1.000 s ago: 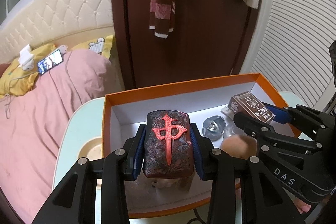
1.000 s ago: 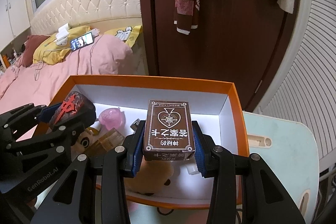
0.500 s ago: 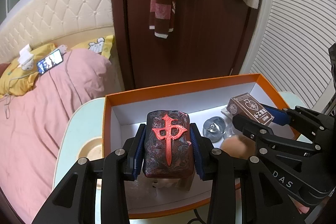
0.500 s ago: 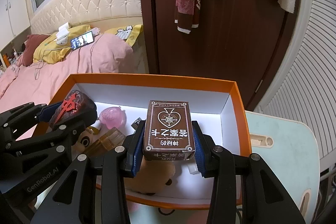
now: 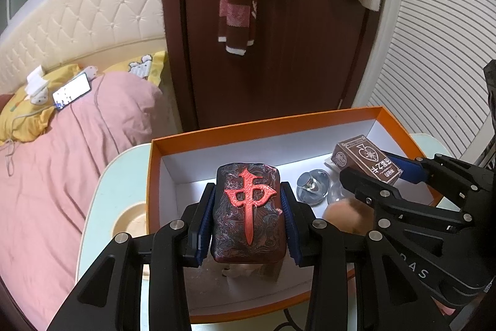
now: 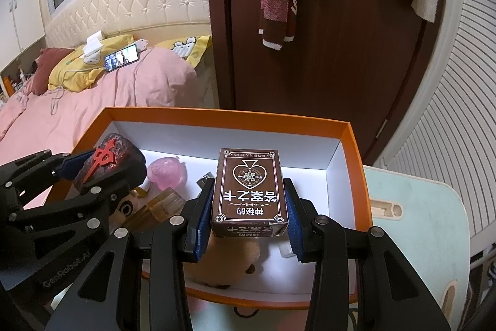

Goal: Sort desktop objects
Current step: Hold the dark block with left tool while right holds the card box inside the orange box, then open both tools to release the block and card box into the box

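A pale green tabletop (image 5: 121,188) beside a pink bed (image 5: 62,151) carries an orange box (image 6: 356,151). Above it, the left gripper (image 5: 248,217) jaws clamp a mahjong tile (image 5: 248,213) and the right gripper (image 6: 249,207) jaws clamp a card box (image 6: 249,191), both long axes pointing away.

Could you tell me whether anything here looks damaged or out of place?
Two small things. The brown card box held by the right gripper has a torn, frayed corner at its near right end. The mahjong-tile block in the left gripper shows a small chip on its right edge. Nothing looks spilled.
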Available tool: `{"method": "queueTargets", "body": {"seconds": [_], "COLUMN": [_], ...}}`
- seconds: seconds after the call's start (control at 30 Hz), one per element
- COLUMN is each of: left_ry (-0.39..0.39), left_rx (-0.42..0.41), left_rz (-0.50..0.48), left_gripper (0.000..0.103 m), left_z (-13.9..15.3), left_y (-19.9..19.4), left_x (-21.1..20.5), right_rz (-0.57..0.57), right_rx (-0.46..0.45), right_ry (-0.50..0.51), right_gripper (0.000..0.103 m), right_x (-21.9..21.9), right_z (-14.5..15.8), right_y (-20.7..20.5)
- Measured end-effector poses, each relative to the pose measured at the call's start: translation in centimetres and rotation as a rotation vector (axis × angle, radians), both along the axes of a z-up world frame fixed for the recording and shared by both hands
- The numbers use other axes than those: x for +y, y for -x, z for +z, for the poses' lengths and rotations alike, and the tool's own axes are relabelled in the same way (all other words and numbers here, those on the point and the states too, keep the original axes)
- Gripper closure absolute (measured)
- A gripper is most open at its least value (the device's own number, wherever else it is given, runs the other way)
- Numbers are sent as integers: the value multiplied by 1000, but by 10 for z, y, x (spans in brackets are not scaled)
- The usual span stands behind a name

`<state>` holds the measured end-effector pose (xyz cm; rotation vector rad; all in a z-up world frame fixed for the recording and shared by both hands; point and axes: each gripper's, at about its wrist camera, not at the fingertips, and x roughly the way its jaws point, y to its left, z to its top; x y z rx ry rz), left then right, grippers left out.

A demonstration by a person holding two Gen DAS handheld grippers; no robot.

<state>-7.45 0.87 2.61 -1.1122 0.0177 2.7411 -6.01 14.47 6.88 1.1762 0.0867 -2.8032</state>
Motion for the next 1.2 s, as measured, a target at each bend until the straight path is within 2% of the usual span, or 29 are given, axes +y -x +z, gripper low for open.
{"method": "queueTargets", "body": {"seconds": [0.67,0.7,0.73,0.8,0.93,1.2], "left_ry": [-15,-4,5,11,10,24], "left_rx": [-27,-22,-8,21,59,79], "left_rz": [-10,2,17,35,28,21], "left_gripper": [63,56,41,24,20,19], "left_z": [5,6,8,13,22,36], "left_y": [3,1,-1,-6,-15,-28], "left_x": [2,2,1,-3,-5,-8], "right_rz": [-5,-10,-23,-53,-62,-65], "right_rx": [-8,-5,0,7,0,31], "right_ry": [-23,-33,-54,-92,-51,-52], "right_gripper": [60,55,46,40,36,36], "right_x": [0,0,-1,0,9,8], "right_z": [0,0,0,-1,2,13], "right_y": [3,2,2,1,1,-9]}}
